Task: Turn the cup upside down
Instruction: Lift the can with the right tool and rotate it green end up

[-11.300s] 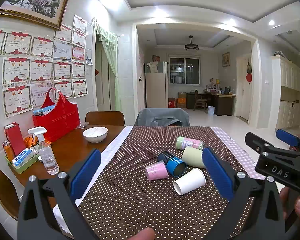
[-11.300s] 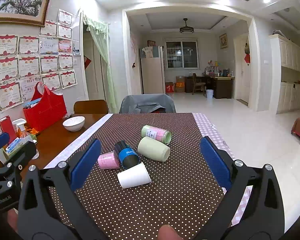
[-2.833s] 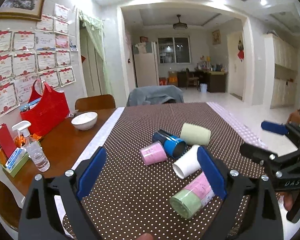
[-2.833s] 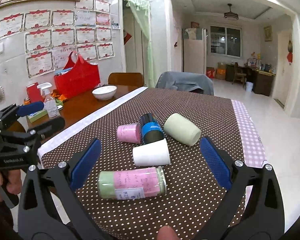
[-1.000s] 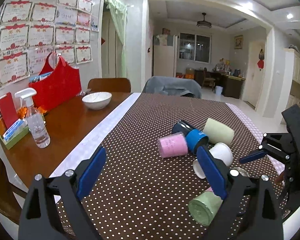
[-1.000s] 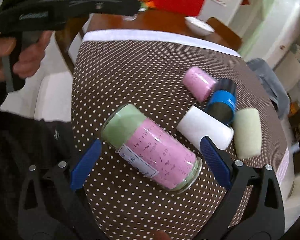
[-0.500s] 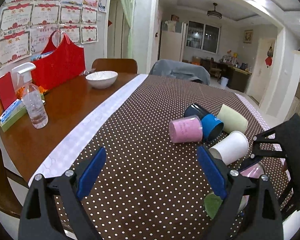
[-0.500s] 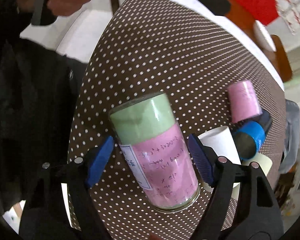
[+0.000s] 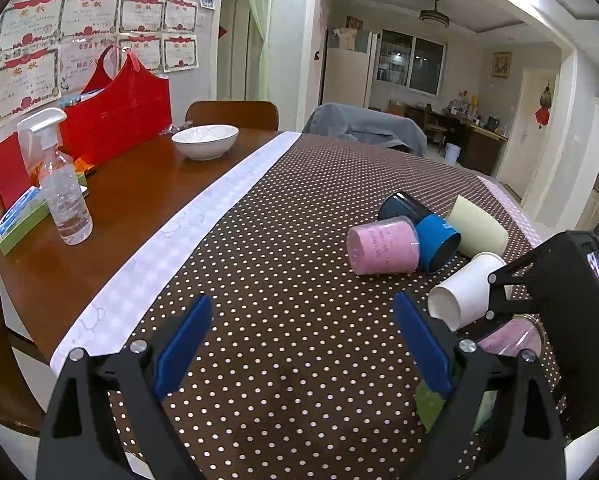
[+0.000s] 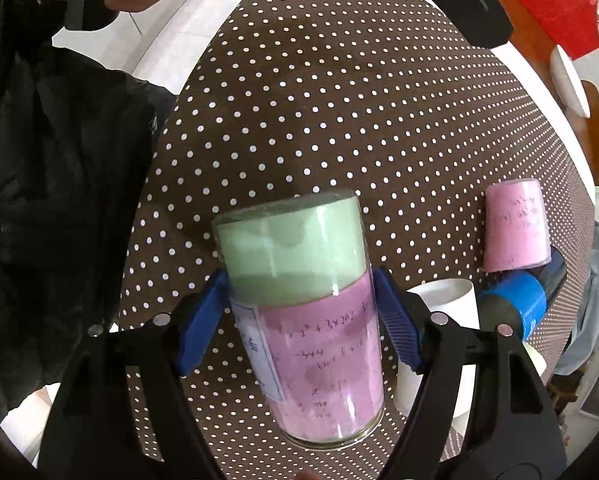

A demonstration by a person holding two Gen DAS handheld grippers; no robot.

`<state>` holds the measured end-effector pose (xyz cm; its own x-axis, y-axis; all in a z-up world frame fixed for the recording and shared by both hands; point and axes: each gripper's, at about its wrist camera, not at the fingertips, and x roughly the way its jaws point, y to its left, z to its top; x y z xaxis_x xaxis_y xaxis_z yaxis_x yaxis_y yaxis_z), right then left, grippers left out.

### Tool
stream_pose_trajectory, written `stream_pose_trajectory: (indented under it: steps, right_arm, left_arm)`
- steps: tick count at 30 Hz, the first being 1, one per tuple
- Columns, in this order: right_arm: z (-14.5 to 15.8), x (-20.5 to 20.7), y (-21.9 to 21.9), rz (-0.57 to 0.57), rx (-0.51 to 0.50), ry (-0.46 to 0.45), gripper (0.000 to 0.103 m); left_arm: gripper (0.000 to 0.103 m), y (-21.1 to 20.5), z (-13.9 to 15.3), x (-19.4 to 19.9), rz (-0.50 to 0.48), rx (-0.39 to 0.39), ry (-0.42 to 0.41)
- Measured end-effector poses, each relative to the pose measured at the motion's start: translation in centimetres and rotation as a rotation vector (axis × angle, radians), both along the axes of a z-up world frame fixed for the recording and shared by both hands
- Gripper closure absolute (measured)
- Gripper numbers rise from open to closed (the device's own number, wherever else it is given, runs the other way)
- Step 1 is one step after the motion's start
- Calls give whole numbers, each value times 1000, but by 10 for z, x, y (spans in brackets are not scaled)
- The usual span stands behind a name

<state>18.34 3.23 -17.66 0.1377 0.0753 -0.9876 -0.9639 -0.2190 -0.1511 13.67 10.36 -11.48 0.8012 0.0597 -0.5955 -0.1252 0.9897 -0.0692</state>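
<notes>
A clear glass cup lined with green and pink paper (image 10: 303,304) lies on its side on the brown dotted tablecloth (image 10: 339,112). My right gripper (image 10: 299,316) points down at it, and its blue pads press both sides of the cup's middle. In the left wrist view the cup (image 9: 507,336) shows only in part, behind the right gripper's black body (image 9: 571,312). My left gripper (image 9: 299,344) is open and empty above the cloth, left of the cup.
A pink cup (image 9: 381,246), a blue and black cup (image 9: 429,228), a pale yellow cup (image 9: 475,226) and a white paper cup (image 9: 459,292) lie on their sides beyond it. A white bowl (image 9: 205,142), a spray bottle (image 9: 61,184) and a red bag (image 9: 115,114) stand at the left.
My right gripper has come down over the green and pink cup and its jaws have closed in until the pads touch its sides. My left gripper has drifted slightly left and stays open.
</notes>
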Motion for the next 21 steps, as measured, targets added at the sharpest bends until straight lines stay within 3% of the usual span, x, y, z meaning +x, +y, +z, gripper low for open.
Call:
stream_pose_trajectory:
  steps: [7,13,21]
  right_arm:
    - [-6,5,7,-15,-18,28,32]
    - [-7,6,-3,-70,-6,-1,32]
    - [39,38,-49,-392,289,94,33]
  left_arm:
    - [13,7,-5,1,18,-13,14]
    - [13,8,-5,1,14,-22,7]
    - [13,-3,0,0,-30,-28,-12]
